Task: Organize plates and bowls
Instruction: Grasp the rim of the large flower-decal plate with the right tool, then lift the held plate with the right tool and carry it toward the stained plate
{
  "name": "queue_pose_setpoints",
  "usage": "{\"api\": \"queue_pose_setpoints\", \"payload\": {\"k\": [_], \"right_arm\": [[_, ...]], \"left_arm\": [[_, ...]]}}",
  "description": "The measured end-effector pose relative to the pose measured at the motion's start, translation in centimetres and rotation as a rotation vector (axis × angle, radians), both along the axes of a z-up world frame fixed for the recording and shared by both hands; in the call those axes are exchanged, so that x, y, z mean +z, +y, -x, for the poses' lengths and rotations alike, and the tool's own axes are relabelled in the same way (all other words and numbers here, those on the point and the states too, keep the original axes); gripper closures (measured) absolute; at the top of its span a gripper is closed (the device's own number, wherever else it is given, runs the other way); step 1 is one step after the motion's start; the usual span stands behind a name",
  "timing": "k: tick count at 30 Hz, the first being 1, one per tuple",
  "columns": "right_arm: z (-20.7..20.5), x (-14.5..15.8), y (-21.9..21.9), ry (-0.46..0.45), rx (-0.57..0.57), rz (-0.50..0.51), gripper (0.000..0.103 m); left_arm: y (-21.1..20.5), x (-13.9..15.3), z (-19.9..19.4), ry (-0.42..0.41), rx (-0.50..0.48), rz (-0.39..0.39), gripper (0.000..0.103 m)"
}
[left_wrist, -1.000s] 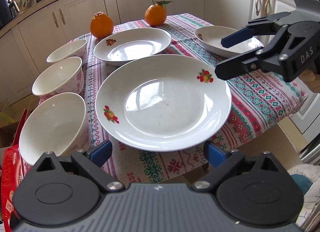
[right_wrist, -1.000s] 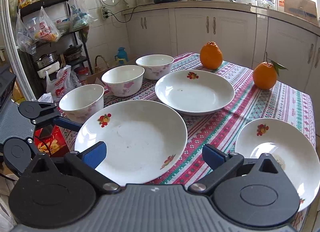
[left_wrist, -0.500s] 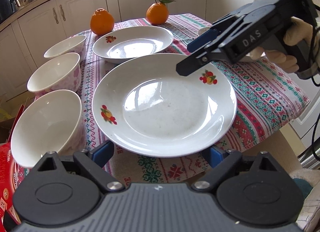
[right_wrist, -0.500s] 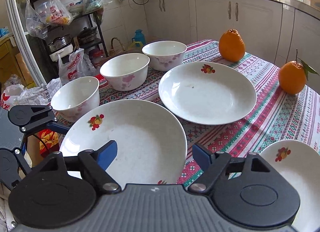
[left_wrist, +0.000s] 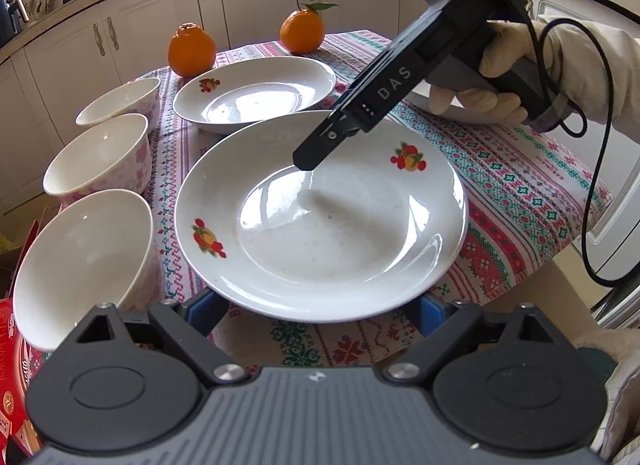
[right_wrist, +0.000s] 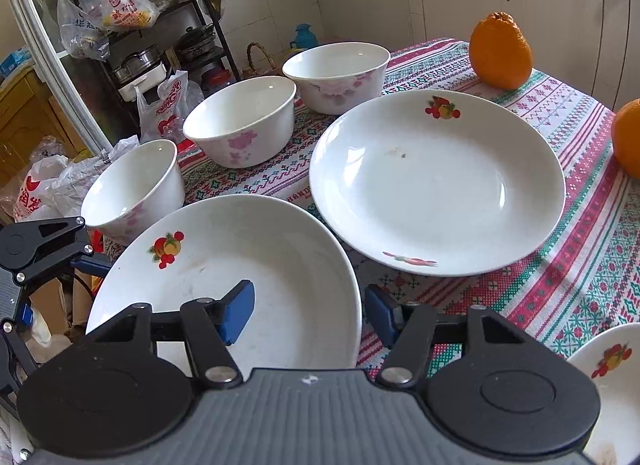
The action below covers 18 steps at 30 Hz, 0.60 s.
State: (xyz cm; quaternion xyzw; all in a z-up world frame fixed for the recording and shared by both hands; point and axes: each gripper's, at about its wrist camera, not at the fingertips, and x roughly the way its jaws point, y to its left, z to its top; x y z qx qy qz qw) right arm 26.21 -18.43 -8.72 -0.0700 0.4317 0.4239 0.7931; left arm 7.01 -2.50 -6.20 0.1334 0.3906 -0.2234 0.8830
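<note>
though partly shadowed, "das" on right tool (left_wrist: 304,163)

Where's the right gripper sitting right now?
The right gripper is open over the near plate, one pad above the plate and the other outside its right rim. From the left wrist view it reaches in from the right, above that plate.

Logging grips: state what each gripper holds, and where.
Nothing is held. The right gripper, open, straddles the rim of the near plate; the left gripper is open too.
</note>
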Motion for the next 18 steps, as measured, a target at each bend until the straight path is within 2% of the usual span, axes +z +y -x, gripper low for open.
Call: {"api": "queue_pose_setpoints", "payload": {"k": [6, 18], "right_arm": [[-0.98, -0.21, 0.2, 0.039, 0.012, -0.047, 0.04], [-0.89, -0.15, 0.42, 0.046, 0.007, -0.047, 0.039]], "left_arm": [[-0.04, -0.04, -0.1, 0.001, -0.001, 0.006, 0.01], [-0.09, -0.06, -0.13, -0.001, -0.001, 0.013, 0.01]]}}
